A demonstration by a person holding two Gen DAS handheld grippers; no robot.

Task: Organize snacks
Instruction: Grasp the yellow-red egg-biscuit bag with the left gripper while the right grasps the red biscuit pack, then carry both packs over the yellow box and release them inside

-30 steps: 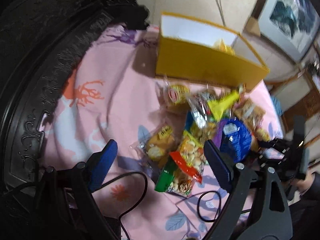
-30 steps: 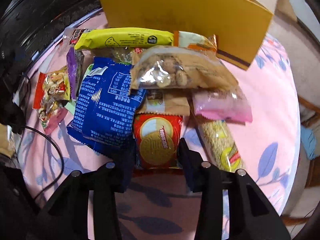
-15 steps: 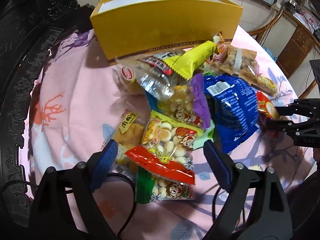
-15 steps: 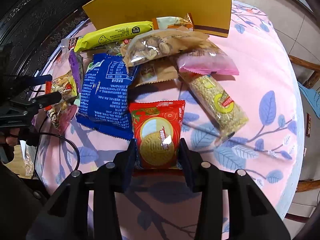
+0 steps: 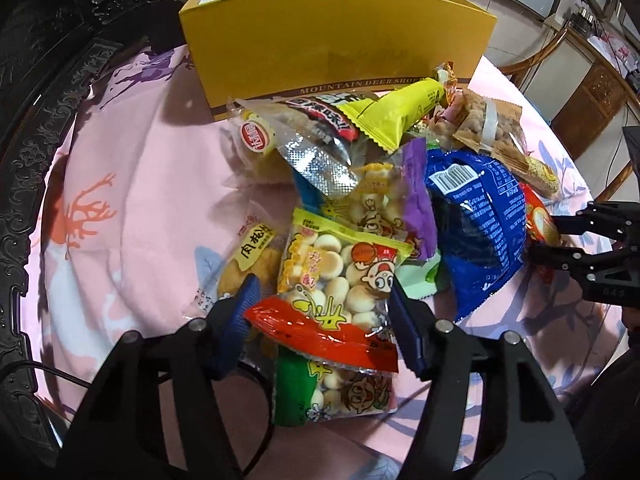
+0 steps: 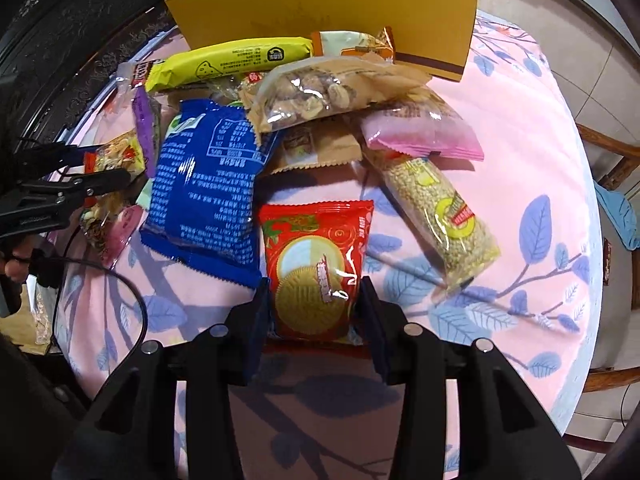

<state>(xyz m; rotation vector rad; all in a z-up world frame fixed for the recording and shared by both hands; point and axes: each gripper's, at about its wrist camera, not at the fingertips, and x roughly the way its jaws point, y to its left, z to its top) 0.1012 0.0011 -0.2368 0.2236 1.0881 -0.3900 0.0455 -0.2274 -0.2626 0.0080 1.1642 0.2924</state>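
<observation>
The yellow box (image 5: 336, 36) shows only its outer wall, so its inside is hidden, and the printed band along its base is partly covered by the heaped snack packets (image 5: 360, 184). A brown paper pouch (image 6: 316, 148) lies mostly under the nut bag (image 6: 320, 92) and the blue packet (image 6: 204, 188). The small print on the packets is too fine to read.

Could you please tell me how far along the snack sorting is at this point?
It looks barely begun. The yellow box shows nothing inside from here, and the snacks lie heaped on the pink cloth. In hand: the right gripper is clamped on the red biscuit packet; the left gripper has just been closing its jaws around the cartoon cookie bag. The blue bag, nuts and the rest remain.
</observation>
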